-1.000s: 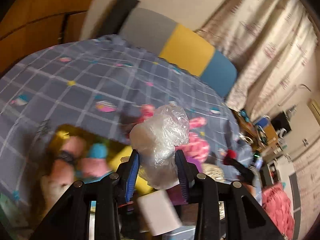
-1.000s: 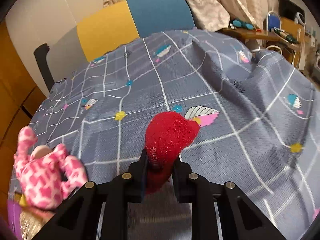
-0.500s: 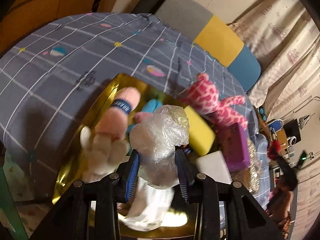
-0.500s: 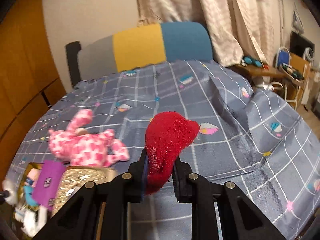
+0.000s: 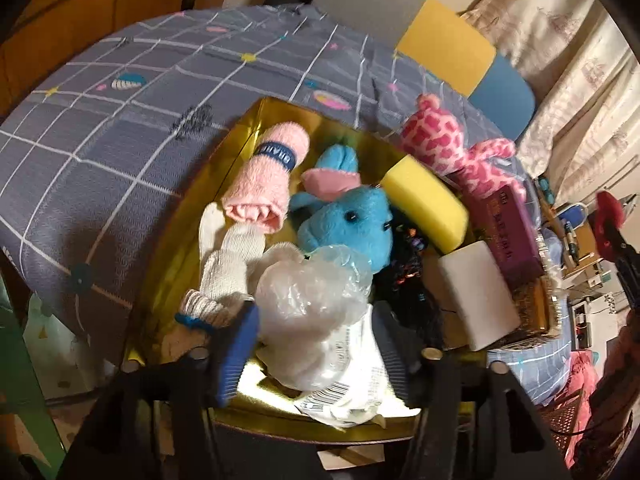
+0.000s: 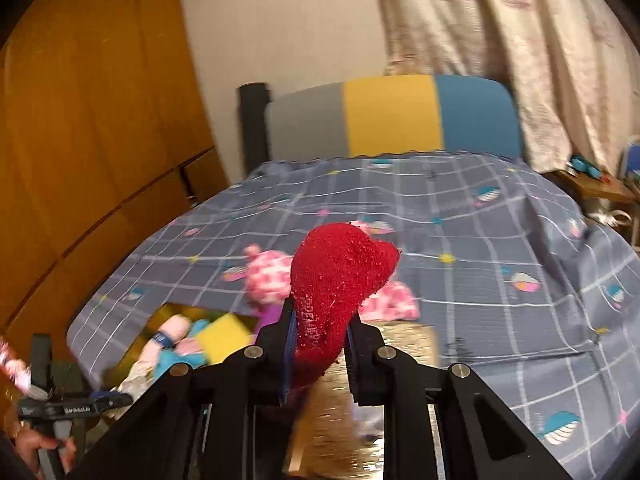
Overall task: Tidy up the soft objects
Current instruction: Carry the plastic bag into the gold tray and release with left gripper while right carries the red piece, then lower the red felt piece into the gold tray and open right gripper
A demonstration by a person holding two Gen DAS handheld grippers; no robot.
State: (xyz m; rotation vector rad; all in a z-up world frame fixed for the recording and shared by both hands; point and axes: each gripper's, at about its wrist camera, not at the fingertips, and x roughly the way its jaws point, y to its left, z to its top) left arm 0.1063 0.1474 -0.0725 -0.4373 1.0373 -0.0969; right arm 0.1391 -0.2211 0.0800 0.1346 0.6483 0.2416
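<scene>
The left gripper (image 5: 316,344) hangs over a gold box (image 5: 248,128) on the bed (image 5: 120,120), jaws spread wide around a crumpled clear plastic bag (image 5: 312,300), apparently letting it drop among the soft things; a blue plush (image 5: 348,220), pink rolled sock (image 5: 264,176), white glove (image 5: 224,264) and yellow sponge (image 5: 424,204) crowd the box; the right gripper (image 6: 318,352) pinches a red sock (image 6: 340,276), carried toward it; a pink plush (image 6: 268,280) lies beyond.

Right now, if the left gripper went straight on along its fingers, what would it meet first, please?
Probably the blue plush toy in the gold box. The open left gripper still has the clear plastic bag between its fingers, just short of the toy; depth is uncertain.
</scene>
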